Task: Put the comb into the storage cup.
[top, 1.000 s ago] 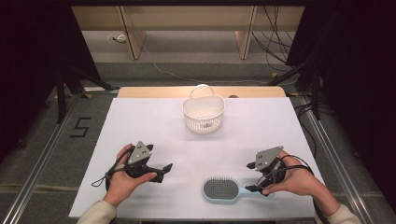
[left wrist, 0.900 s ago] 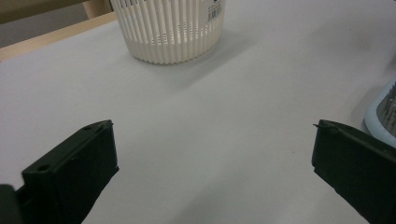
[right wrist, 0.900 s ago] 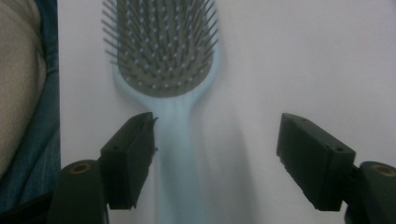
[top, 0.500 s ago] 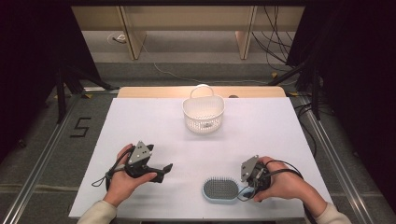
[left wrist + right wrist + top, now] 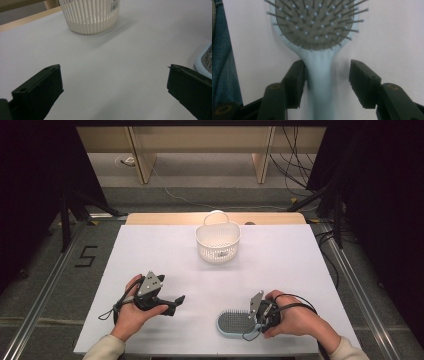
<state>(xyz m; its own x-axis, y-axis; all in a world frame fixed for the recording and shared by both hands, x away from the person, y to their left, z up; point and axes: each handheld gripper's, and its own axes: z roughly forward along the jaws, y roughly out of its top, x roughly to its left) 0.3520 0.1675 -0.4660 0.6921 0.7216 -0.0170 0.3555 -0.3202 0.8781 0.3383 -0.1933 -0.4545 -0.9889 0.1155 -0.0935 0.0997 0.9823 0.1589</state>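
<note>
A light blue hairbrush (image 5: 232, 323) lies bristles up near the table's front edge, handle pointing right. My right gripper (image 5: 251, 321) straddles the handle (image 5: 320, 75). Its jaws have just been closing. One pad touches the handle's side and a gap remains at the other pad (image 5: 359, 80), so the gripper is open. The brush head (image 5: 314, 22) lies beyond the jaws. My left gripper (image 5: 176, 303) rests at the front left, open wide, with nothing between its jaws (image 5: 115, 75). The brush's edge (image 5: 203, 58) lies at its right.
A white slotted basket (image 5: 217, 242) with a handle stands at the back middle of the white table (image 5: 300, 260), also ahead of the left gripper as the basket (image 5: 90, 15). A person's sleeve (image 5: 222, 62) lies beside the brush. Cables trail from both grippers.
My right gripper has moved left and slightly down onto the brush handle, and its jaws have narrowed around it. The left gripper has stayed in place.
</note>
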